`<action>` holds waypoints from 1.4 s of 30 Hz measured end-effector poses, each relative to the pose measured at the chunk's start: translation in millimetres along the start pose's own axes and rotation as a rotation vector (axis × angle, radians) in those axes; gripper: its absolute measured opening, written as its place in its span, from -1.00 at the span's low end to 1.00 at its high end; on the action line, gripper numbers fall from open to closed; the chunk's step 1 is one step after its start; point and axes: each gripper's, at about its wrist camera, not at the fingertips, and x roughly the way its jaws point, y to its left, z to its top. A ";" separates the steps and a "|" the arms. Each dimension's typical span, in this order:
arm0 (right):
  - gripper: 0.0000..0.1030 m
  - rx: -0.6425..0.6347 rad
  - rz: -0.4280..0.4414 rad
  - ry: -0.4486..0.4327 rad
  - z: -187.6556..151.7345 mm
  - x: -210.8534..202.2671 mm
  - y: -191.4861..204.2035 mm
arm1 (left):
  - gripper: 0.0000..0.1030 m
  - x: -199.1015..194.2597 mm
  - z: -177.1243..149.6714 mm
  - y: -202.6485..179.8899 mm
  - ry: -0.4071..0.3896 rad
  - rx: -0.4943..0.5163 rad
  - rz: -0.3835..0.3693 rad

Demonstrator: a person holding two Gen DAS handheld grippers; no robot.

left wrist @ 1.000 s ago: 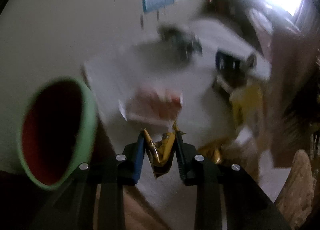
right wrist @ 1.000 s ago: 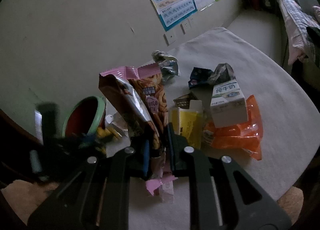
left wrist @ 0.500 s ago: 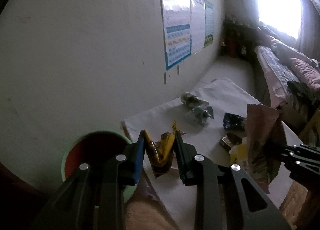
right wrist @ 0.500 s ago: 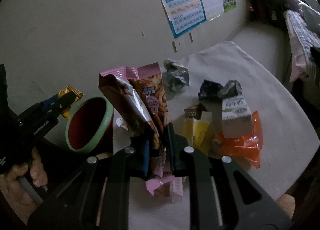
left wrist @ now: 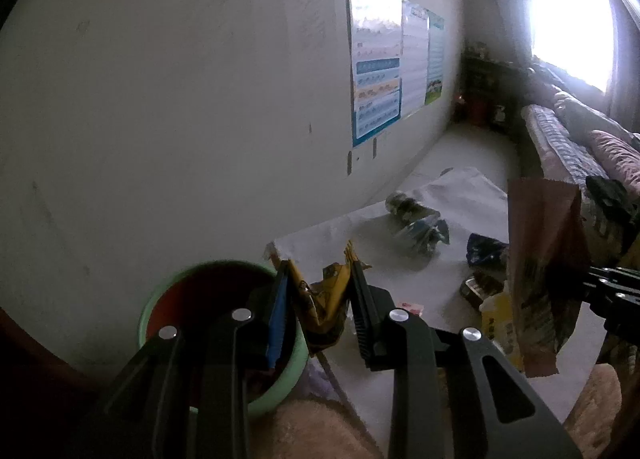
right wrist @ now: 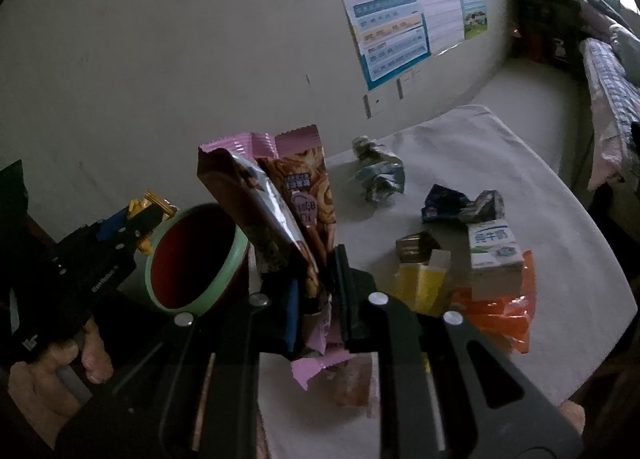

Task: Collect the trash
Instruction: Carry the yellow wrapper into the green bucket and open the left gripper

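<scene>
My left gripper (left wrist: 320, 271) is shut on a crumpled yellow wrapper (left wrist: 324, 299), held just right of the rim of a green bin with a red inside (left wrist: 188, 299). From the right wrist view, the left gripper (right wrist: 150, 215) sits at the bin's (right wrist: 192, 255) far left rim, wrapper tip (right wrist: 150, 201) sticking out. My right gripper (right wrist: 316, 271) is shut on the lower part of a tall pink snack bag (right wrist: 304, 187), which stands upright right of the bin. The same bag (left wrist: 540, 271) hangs at the right of the left wrist view.
On the white-covered table (right wrist: 480, 139) lie a milk carton (right wrist: 494, 251), an orange bag (right wrist: 504, 319), a yellow box (right wrist: 420, 283), a blue wrapper (right wrist: 444, 203) and a crushed bottle (right wrist: 378, 175). A hand (right wrist: 48, 375) grips the left tool. Wall with posters (right wrist: 392, 19) behind.
Both grippers have risen, each keeping its load. The left one swung up beside the bin, which now sits lower in its view, and it has come into the right wrist view.
</scene>
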 end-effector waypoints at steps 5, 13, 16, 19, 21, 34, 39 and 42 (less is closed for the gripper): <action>-0.68 -0.027 0.000 0.029 -2.9 9.5 11.8 | -0.48 6.1 -8.5 11.3 0.021 -0.022 -0.002; -0.68 -0.057 0.010 0.063 -4.1 20.3 29.4 | -0.47 16.7 -18.7 31.3 0.041 -0.046 0.034; -0.68 -0.072 0.020 0.081 -5.4 27.7 37.7 | -0.47 21.6 -24.4 45.1 0.057 -0.070 0.056; -0.68 -0.089 0.031 0.097 -6.7 34.3 47.7 | -0.47 26.8 -30.3 58.1 0.076 -0.093 0.076; -0.68 -0.098 0.039 0.106 -6.8 38.2 53.2 | -0.47 29.1 -34.1 67.6 0.085 -0.107 0.090; -0.68 -0.185 0.108 0.171 3.9 84.0 114.0 | -0.46 47.8 -60.7 138.9 0.148 -0.216 0.184; -0.68 -0.200 0.141 0.181 13.9 102.3 138.4 | -0.46 56.2 -67.1 162.3 0.164 -0.253 0.200; -0.68 -0.196 0.163 0.181 22.1 114.4 151.4 | -0.46 61.8 -66.1 172.9 0.165 -0.272 0.206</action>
